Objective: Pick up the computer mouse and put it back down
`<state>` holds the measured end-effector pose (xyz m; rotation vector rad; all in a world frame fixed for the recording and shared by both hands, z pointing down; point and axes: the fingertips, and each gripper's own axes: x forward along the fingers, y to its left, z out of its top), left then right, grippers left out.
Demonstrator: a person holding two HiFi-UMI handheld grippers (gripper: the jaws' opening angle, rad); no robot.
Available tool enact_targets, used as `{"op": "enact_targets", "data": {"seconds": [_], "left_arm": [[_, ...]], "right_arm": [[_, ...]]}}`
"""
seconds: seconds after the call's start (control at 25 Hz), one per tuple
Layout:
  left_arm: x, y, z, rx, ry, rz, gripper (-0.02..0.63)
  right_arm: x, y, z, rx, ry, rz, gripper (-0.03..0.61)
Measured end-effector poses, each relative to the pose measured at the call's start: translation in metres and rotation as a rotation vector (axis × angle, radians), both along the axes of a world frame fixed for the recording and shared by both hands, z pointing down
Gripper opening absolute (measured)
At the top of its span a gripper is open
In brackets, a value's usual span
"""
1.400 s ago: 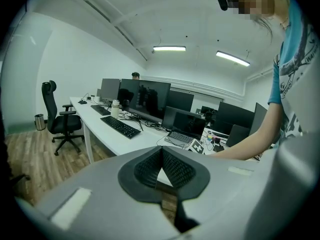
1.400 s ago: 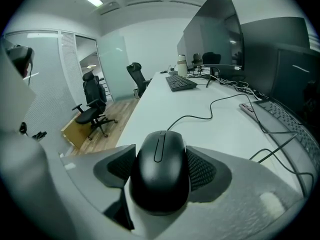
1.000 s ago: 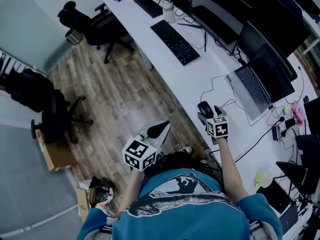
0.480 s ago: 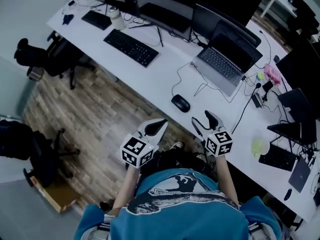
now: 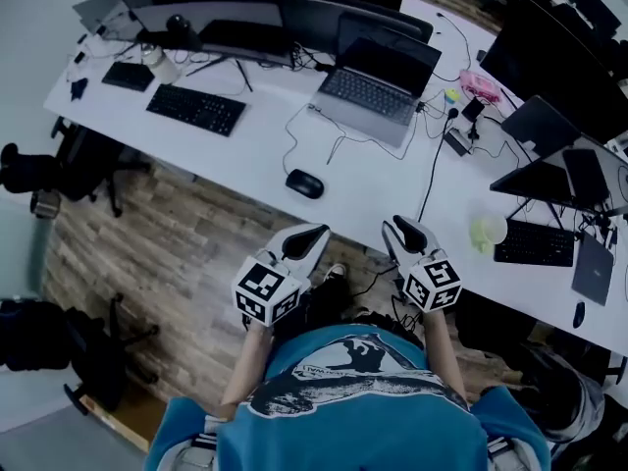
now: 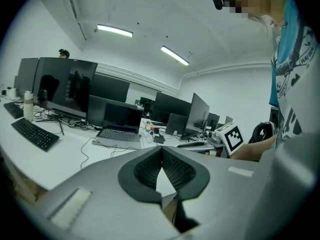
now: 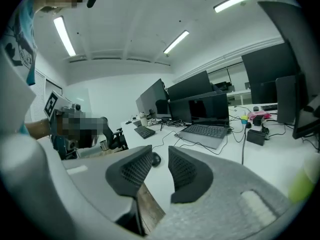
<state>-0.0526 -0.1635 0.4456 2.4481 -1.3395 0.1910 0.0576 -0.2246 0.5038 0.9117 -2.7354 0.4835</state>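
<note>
The right gripper (image 5: 400, 230) is closing its fingers on nothing (the left gripper (image 5: 306, 241) sits clenched, empty), so reaching now could knock the mouse (image 5: 304, 183) along the counter (image 5: 373, 180).

**Mouse:** The computer mouse (image 5: 304, 183) lies on the white tabletop (image 5: 245, 160) near its front edge. It sits in front of an open laptop (image 5: 378, 84) and well apart from a black keyboard (image 5: 196, 109) further left in the picture. Neither tongs touches it.

**Left tongs** (image 5: 316, 234): Jaws together, nothing held. They are positioned over the wooden floor (image 5: 177, 253), just short of the tabletop edge.

**Right tongs** (image 5: 400, 226): Jaws closing with a narrow gap between them and nothing in it. The tips are at the tabletop's front edge.

**Other:** A black cable (image 5: 433, 165) runs across the tabletop toward the right tongs.
</note>
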Motion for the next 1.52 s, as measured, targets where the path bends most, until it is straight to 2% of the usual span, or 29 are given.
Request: {"op": "enact_targets", "data": {"seconds": [0.32, 0.64, 0.84, 1.12, 1.52], "left_arm": [[0.071, 0.031, 0.003, -0.012, -0.02, 0.027, 0.012], [0.122, 0.087, 0.014, -0.032, -0.014, 0.017, 0.012], [0.136, 0.115, 0.019, -0.033, -0.016, -0.009, 0.012], [0.152, 0.141, 0.021, -0.024, -0.015, -0.019, 0.012], [0.17, 0.157, 0.022, -0.014, -0.02, 0.009, 0.012]], "right_arm": [[0.064, 0.046, -0.018, 0.021, -0.059, 0.023, 0.02], [0.094, 0.092, -0.021, 0.028, -0.071, -0.042, 0.003], [0.097, 0.121, -0.024, 0.045, -0.06, -0.106, 0.002], [0.106, 0.148, -0.028, 0.066, -0.047, -0.145, 0.002], [0.114, 0.173, -0.029, 0.079, -0.044, -0.177, 0.002]]}}
